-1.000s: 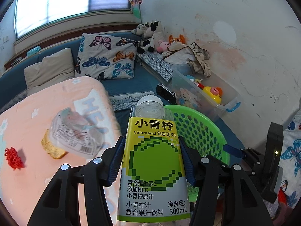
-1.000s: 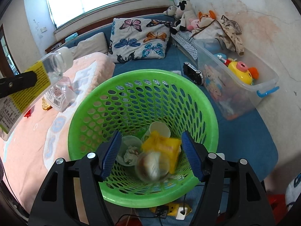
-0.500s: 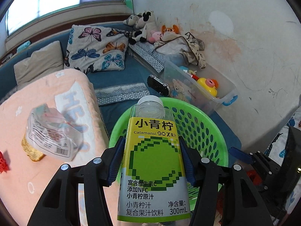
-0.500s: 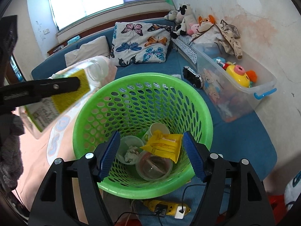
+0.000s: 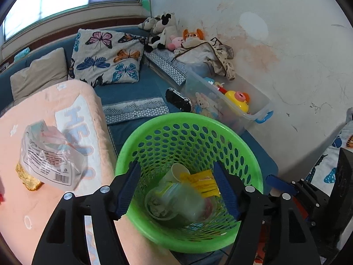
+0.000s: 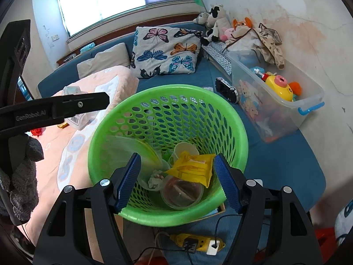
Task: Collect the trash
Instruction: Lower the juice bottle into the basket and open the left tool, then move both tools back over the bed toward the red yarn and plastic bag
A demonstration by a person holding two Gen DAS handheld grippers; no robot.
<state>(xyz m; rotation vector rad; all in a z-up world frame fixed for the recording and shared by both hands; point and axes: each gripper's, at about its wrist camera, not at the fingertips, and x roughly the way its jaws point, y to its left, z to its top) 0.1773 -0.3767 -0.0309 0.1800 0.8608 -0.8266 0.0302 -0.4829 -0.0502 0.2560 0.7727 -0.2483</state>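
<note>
My left gripper [image 5: 177, 190] is open and empty above the green mesh basket [image 5: 253, 165]. The juice bottle [image 5: 187, 198] shows as a pale blur inside the basket; in the right wrist view it is a blur against the left wall [image 6: 132, 148]. The basket [image 6: 240, 132] also holds a yellow wrapper [image 6: 192, 165], a paper cup [image 6: 185, 150] and clear plastic cups [image 6: 181, 194]. My right gripper [image 6: 177, 178] is open and empty over the basket's near rim. A clear plastic bag [image 5: 48, 156] lies on the pink blanket [image 5: 55, 101].
A clear toy bin [image 5: 229, 103] stands right of the basket, by the wall. A butterfly pillow [image 5: 106, 59] and plush toys [image 5: 163, 33] lie at the back. A yellow power strip [image 6: 196, 243] lies on the floor. A red scrap [image 6: 36, 131] sits on the blanket.
My left gripper opened and let go of the juice bottle, which fell into the green basket. The left gripper also moved over the basket.
</note>
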